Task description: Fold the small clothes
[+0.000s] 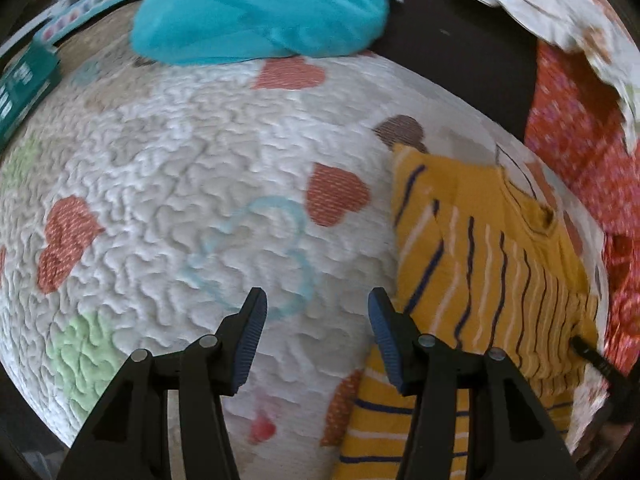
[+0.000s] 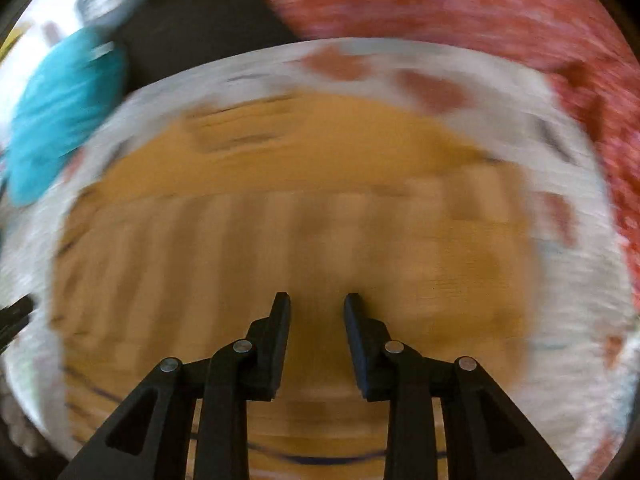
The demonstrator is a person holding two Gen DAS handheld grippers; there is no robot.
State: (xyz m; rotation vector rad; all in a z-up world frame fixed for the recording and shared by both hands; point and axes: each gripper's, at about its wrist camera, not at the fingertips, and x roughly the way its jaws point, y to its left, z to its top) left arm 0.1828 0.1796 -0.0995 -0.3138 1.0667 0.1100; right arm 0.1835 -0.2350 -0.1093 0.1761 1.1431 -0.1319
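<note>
now, from the left wrist we see our left gripper (image 1: 316,322) hanging over the quilted heart-print cover (image 1: 168,184) with its jaws spread wide and nothing between them. the yellow striped shirt (image 1: 480,248) lies flat on that cover, off to the right of this claw, its near edge just beside the right-hand fingertip. its long axis runs from the bottom of the view up and away, with a sleeve or collar part bunched at the far end. a teal garment (image 1: 260,8) sits well apart at the far edge, a red patterned cloth (image 1: 572,120) further right, and a teal box (image 1: 28,80) at the far left.

from the right wrist everything is smeared by motion, but we make out our right gripper (image 2: 318,304) directly above the yellow shirt, which fills the middle of the view. its jaws stand partly apart, narrower than the left, and hold nothing. this hand is plainly the nearer one. we judge the next grab falls to it, with the left needing to shift rightward to reach an edge.
</note>
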